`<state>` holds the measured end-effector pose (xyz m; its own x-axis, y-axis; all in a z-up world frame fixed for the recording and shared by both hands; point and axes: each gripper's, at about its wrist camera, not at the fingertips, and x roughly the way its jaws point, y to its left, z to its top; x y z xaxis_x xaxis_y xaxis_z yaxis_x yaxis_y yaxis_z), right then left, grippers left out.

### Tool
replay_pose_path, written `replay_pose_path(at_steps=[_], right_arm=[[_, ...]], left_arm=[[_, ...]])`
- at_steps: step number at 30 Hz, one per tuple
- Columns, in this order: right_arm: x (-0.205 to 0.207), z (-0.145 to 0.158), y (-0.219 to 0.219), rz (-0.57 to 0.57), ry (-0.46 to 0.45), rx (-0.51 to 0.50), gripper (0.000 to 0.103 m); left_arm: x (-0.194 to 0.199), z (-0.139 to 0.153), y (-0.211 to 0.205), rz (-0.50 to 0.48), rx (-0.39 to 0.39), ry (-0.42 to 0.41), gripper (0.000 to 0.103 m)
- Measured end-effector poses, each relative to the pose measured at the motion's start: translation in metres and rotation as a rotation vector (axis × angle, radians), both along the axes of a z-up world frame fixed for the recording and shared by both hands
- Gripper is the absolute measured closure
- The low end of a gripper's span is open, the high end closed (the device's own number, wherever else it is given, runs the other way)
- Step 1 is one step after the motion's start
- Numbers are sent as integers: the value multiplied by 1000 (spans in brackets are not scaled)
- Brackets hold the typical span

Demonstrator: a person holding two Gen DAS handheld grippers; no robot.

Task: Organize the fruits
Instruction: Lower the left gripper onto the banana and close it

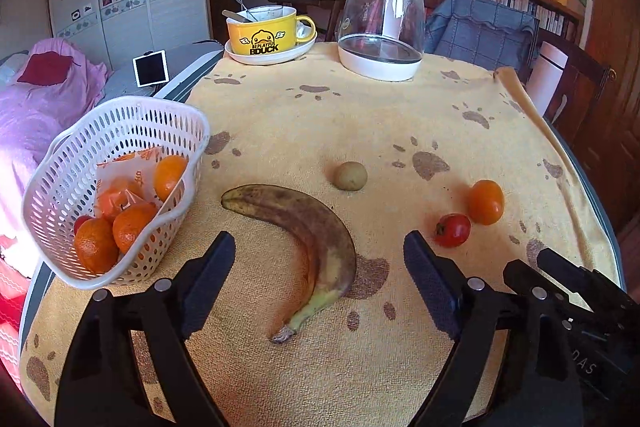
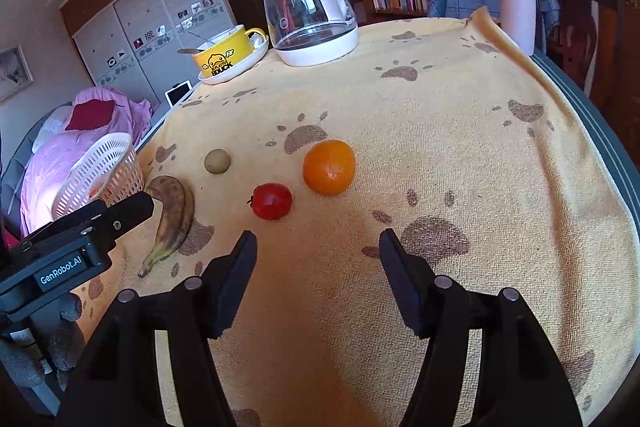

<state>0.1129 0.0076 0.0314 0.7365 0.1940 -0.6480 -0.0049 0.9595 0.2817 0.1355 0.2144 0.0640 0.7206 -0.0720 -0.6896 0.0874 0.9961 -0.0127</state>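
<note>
Beside the white basket point(image 1: 120, 131), the overripe banana point(image 1: 304, 227) lies between the wide-open, empty left gripper point(image 1: 320, 255) fingers, looks soft and bruisable, so mid-body suits; the right gripper point(image 2: 316, 247) gapes empty.

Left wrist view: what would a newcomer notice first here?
Probably the banana, brown and spotted, lying on the yellow cloth between the open left gripper fingers. Left of it stands a white basket holding oranges.
</note>
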Motion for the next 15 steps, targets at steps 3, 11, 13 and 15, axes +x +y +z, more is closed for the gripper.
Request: replay_pose_path(at_steps=[3, 11, 13, 15], right_arm=[[-1, 0, 0, -1, -5, 7, 40], [-4, 2, 3, 12, -25, 2, 39], [-4, 2, 2, 15, -24, 6, 39], [-4, 1, 2, 15, -22, 10, 39]], left_arm=[[12, -9, -1, 11, -13, 42, 27], [38, -30, 3, 77, -50, 118, 34], [43, -33, 4, 86, -48, 125, 36], [48, -36, 4, 92, -49, 134, 40]])
